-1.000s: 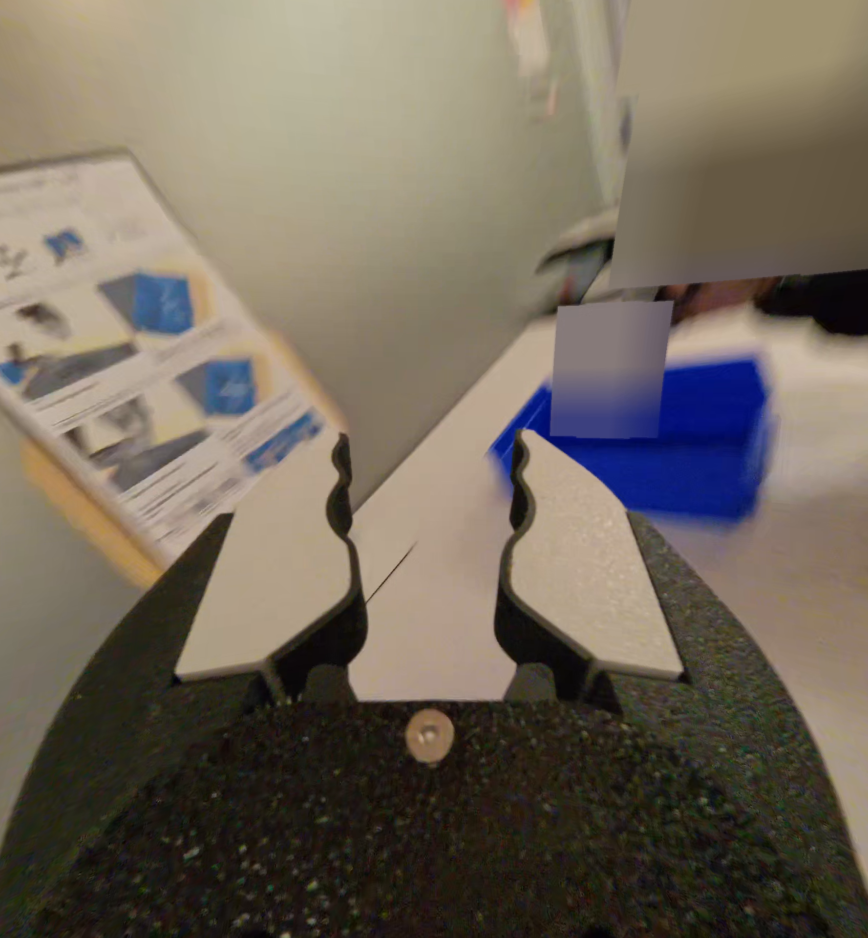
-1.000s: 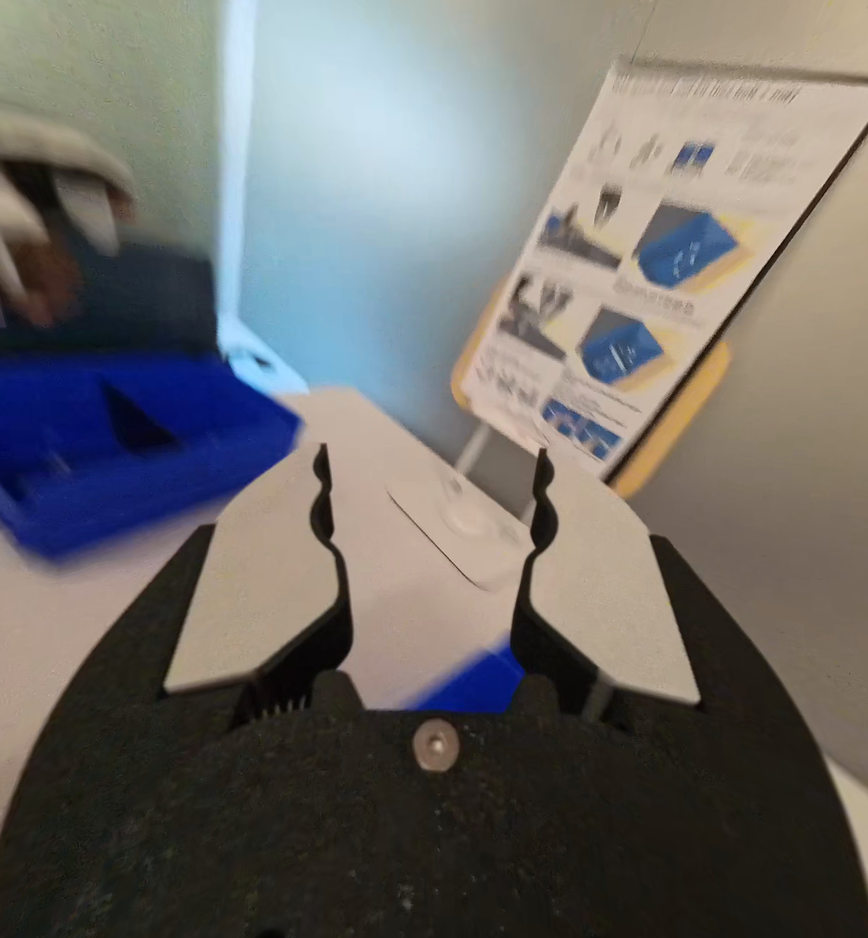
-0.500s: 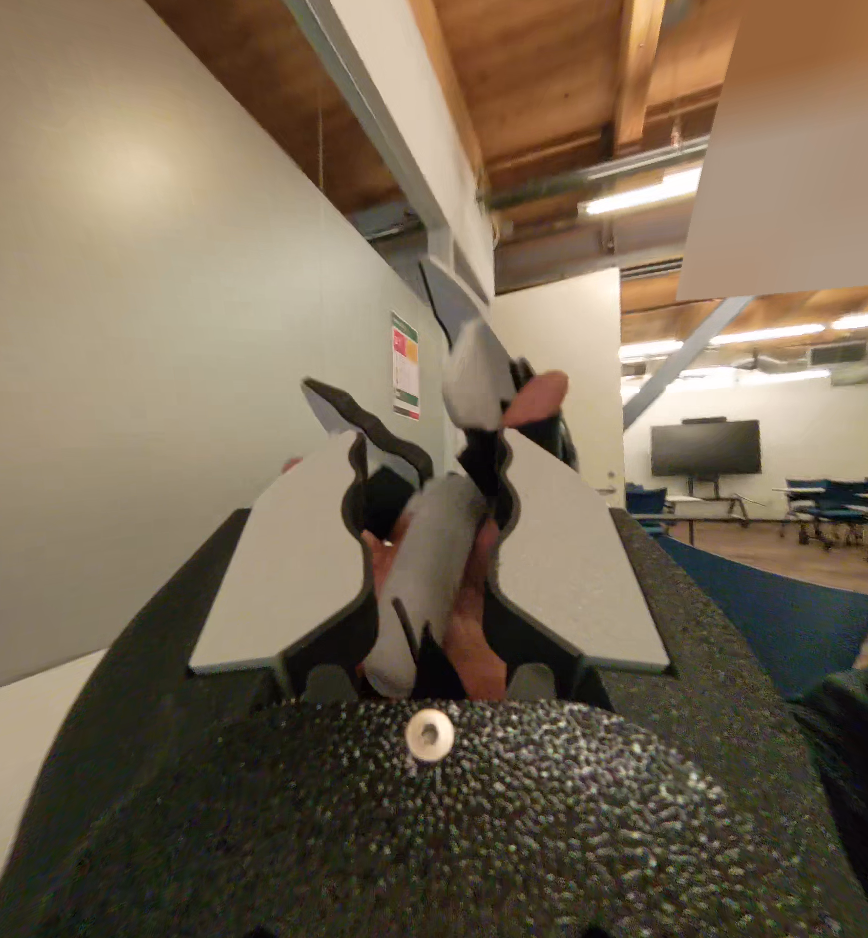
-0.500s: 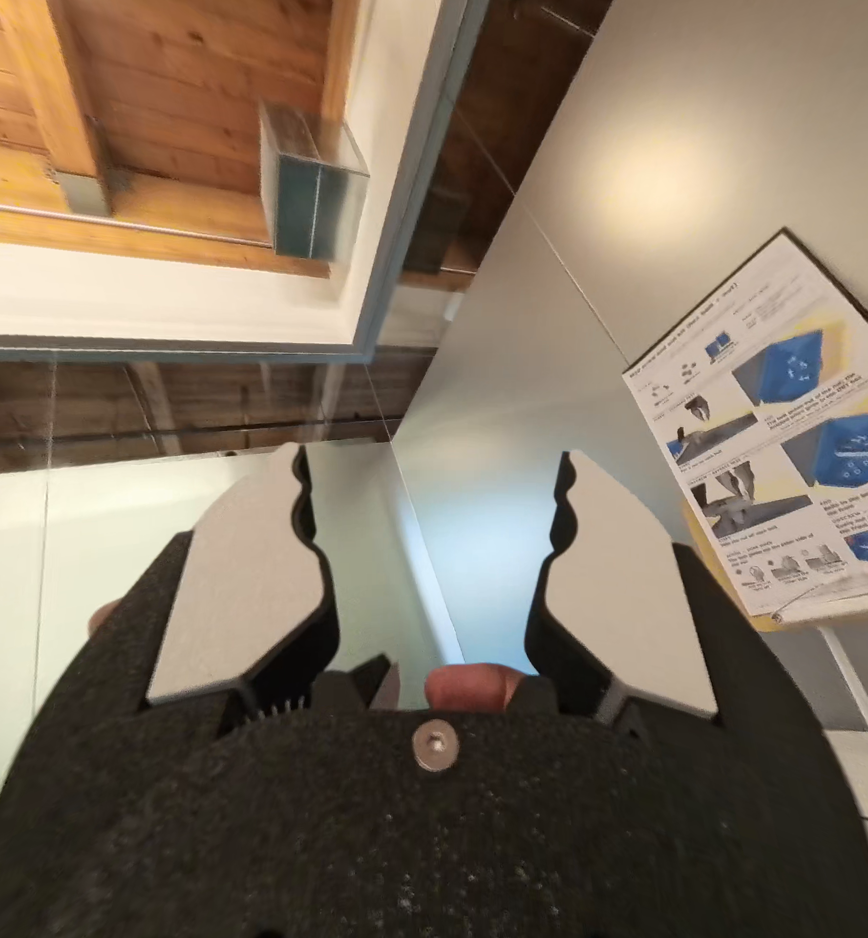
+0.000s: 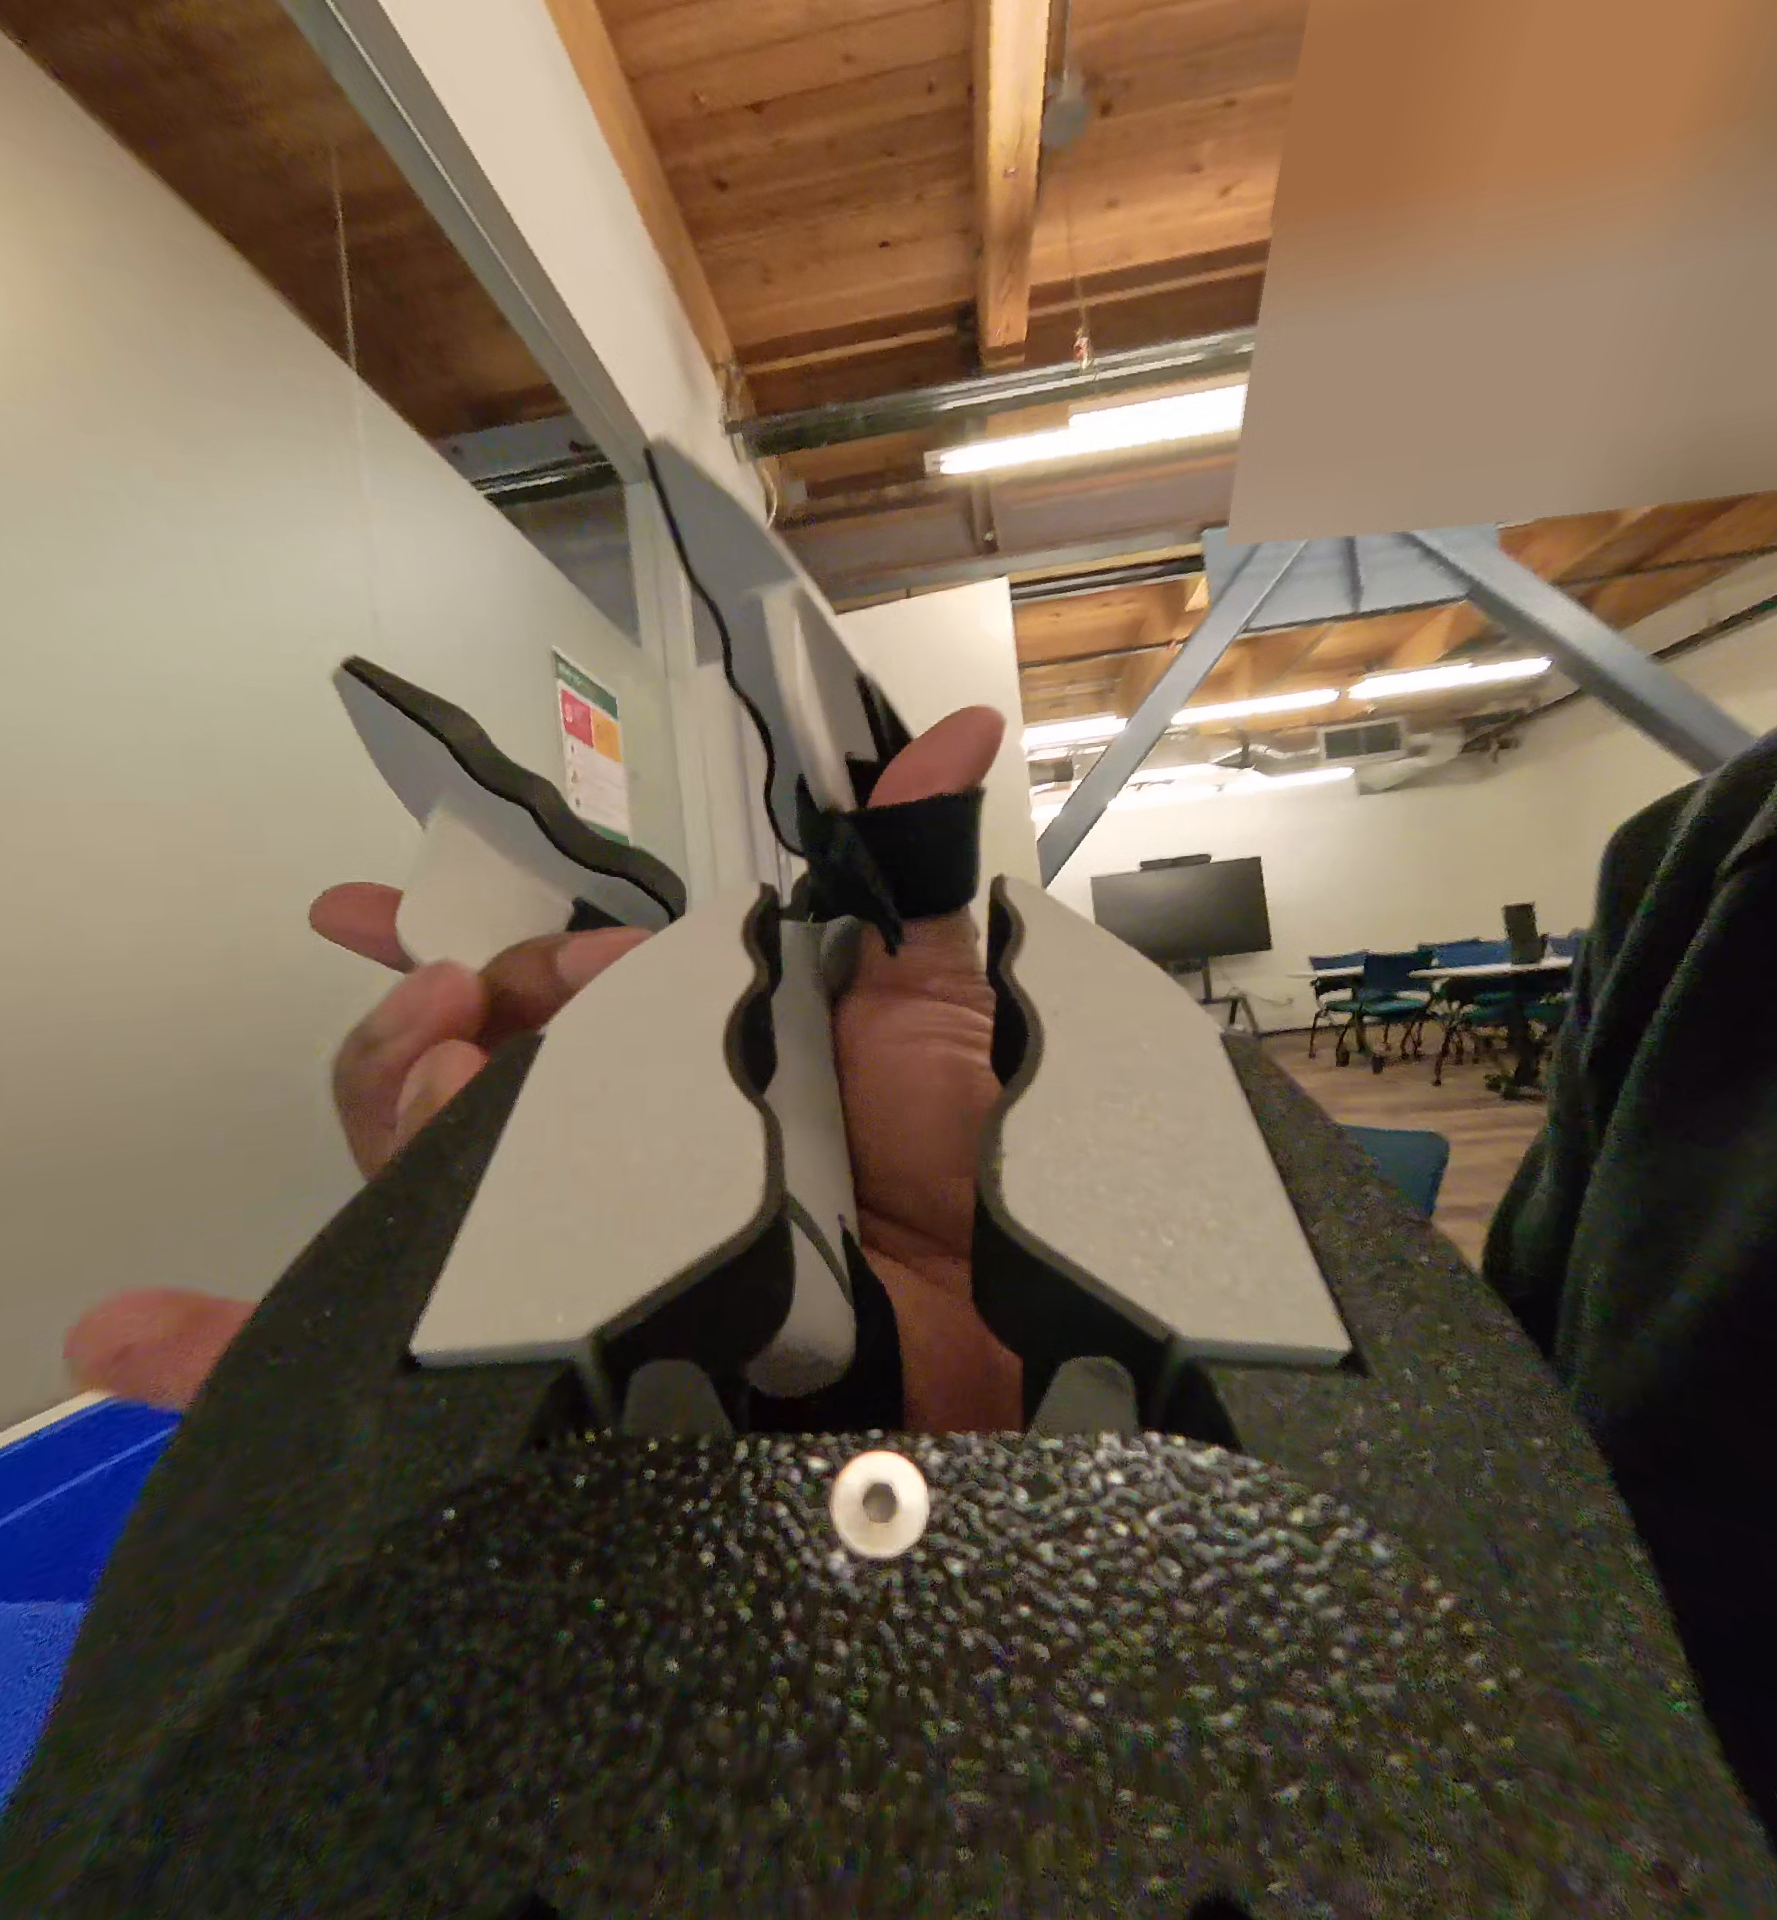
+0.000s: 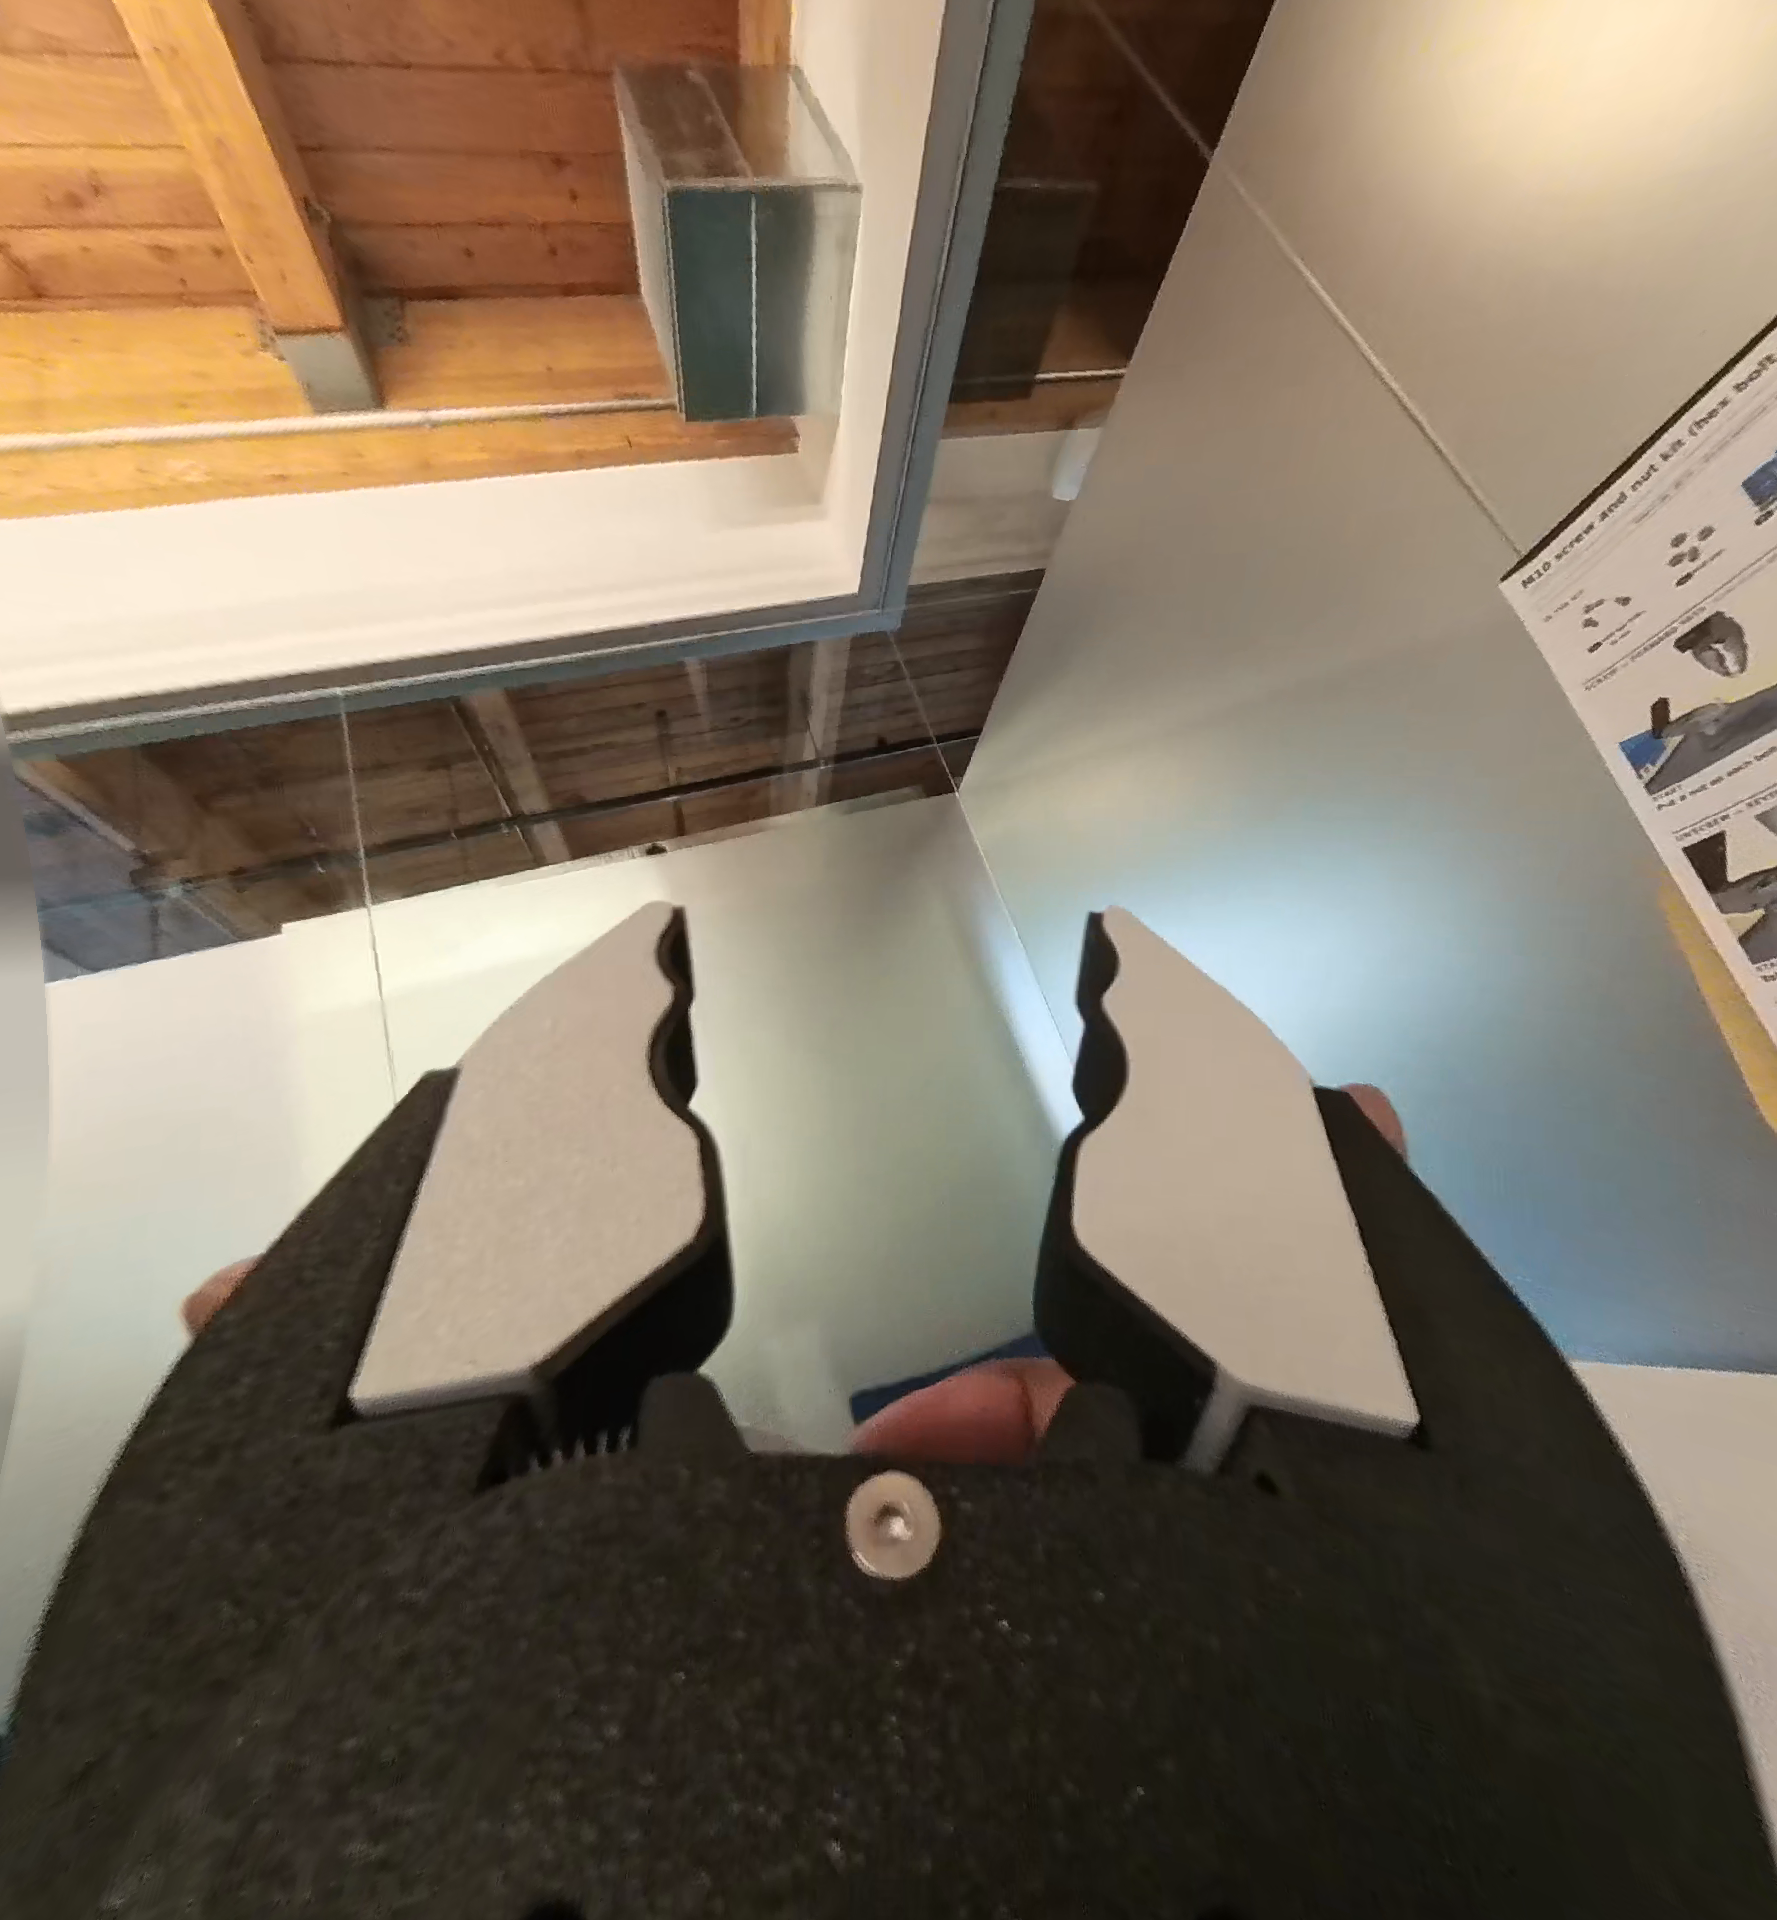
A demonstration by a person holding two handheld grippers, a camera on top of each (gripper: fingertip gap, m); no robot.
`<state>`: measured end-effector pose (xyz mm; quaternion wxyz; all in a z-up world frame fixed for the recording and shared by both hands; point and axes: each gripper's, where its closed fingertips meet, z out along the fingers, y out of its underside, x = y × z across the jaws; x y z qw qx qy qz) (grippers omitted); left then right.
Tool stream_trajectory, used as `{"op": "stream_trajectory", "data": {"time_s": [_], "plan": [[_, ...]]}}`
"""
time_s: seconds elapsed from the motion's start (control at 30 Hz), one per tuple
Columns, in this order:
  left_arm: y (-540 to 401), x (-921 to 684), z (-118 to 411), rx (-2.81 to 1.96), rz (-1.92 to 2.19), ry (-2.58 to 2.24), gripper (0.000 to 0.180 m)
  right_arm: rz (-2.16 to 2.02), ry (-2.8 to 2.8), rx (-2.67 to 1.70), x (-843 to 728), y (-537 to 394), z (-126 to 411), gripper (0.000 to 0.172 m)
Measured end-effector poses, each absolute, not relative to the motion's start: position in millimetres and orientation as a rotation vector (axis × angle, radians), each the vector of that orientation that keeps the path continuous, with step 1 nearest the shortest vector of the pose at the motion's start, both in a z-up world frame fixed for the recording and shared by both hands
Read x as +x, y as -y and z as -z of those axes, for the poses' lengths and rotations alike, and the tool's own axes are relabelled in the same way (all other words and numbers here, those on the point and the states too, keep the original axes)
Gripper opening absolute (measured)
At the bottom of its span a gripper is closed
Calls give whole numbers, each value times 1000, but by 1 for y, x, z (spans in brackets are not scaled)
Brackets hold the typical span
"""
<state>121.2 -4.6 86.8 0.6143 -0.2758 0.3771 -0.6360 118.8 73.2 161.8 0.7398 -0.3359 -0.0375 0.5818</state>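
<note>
My left gripper (image 5: 882, 904) points up toward the ceiling. Its jaws stand partly apart with nothing gripped. A person's thumb (image 5: 915, 1049) with a black strap (image 5: 915, 852) and a white lever show through the gap; a dark gap separates the thumb from the right pad. That hand holds the right gripper, whose fingers (image 5: 510, 800) stand spread just beyond my left fingertips. In the right wrist view the right gripper (image 6: 889, 925) is wide open and empty, aimed at a wall corner (image 6: 1009, 935). Fingertips (image 6: 967, 1413) of the holding hand show under it.
A blue bin (image 5: 11, 1538) shows at the lower left of the left wrist view. An instruction sheet on a yellow board (image 6: 1715, 810) stands at the right of the right wrist view. A dark sleeve (image 5: 1694, 1143) is at the right. Wooden ceiling beams (image 5: 998, 177) are overhead. Left tips to right tips: about 10 cm.
Both grippers have swung up from the white table and blue bin to point at the walls and ceiling. The left jaws have narrowed. The right gripper and its hand now lie before the left one.
</note>
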Motion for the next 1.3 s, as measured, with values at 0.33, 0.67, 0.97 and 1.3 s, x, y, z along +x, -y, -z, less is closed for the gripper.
{"op": "stream_trajectory", "data": {"time_s": [0.33, 0.67, 0.97, 1.3], "plan": [[22, 106, -83, -589, 1537, -888, 40, -1410, 35, -774, 124, -82, -155, 53], [16, 92, -75, -609, 1418, -856, 40, -1384, 8, -786, 118, -102, -144, 39], [-81, 10, -70, -978, 736, -827, 41, -870, 287, -975, 115, -93, -137, 48], [-237, -148, 82, -2128, 174, -1333, 38, -570, 538, -1209, 97, -82, -89, 61]]}}
